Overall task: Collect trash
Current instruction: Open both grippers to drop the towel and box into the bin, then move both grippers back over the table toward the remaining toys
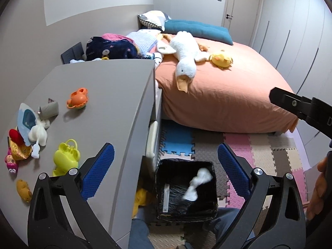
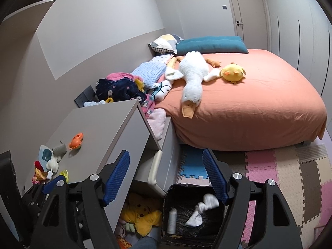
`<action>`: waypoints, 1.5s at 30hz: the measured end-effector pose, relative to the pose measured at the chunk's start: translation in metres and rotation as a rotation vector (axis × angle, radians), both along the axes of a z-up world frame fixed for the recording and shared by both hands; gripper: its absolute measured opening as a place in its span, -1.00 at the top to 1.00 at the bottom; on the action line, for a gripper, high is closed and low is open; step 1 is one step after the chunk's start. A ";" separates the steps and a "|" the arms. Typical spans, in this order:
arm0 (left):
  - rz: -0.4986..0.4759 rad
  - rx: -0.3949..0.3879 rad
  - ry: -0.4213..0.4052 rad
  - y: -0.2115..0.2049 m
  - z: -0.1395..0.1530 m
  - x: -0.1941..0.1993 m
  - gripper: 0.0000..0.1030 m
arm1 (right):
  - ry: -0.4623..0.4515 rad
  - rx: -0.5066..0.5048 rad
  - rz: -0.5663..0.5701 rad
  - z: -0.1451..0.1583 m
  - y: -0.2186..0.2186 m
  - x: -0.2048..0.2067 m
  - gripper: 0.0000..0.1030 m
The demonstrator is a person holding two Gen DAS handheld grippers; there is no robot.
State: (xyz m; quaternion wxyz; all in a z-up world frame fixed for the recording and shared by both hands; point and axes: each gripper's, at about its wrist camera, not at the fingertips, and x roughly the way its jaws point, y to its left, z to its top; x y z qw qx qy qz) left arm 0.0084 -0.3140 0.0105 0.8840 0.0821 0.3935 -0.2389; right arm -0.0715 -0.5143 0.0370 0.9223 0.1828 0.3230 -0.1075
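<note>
1. Bed (image 1: 228, 95): orange sheet, with a white plush goose (image 1: 184, 51) and a yellow plush chick (image 1: 221, 59) lying on it.
2. Surface (image 1: 108, 95): grey, left of the bed, carrying scattered toys.
3. Bin (image 1: 164, 197): black-lined, on the foam floor mat (image 1: 259, 151), beside the surface.
4. My left fingers (image 1: 166, 170): spread wide above the bin, holding nothing.
5. My right fingers (image 2: 166, 178): apart above the bin, holding nothing.
6. Trash: white crumpled tissue (image 1: 197, 184), blurred, inside the bin; a second white piece (image 2: 209, 202) shows in the right wrist view.
</note>
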 end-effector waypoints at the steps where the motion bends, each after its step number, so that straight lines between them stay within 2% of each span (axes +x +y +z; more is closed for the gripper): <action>1: 0.007 -0.001 0.001 0.003 0.000 0.001 -0.87 | -0.001 0.001 0.003 0.000 0.000 0.000 -0.45; 17: 0.095 -0.008 -0.012 0.054 0.003 0.005 -0.87 | 0.006 -0.007 0.069 -0.002 0.037 0.014 -0.47; 36: 0.318 -0.011 -0.007 0.177 -0.002 0.013 -0.87 | 0.023 -0.013 0.284 -0.014 0.147 0.048 -0.53; 45: 0.441 0.025 0.010 0.229 -0.015 0.018 -0.87 | 0.051 -0.006 0.389 -0.029 0.197 0.065 -0.53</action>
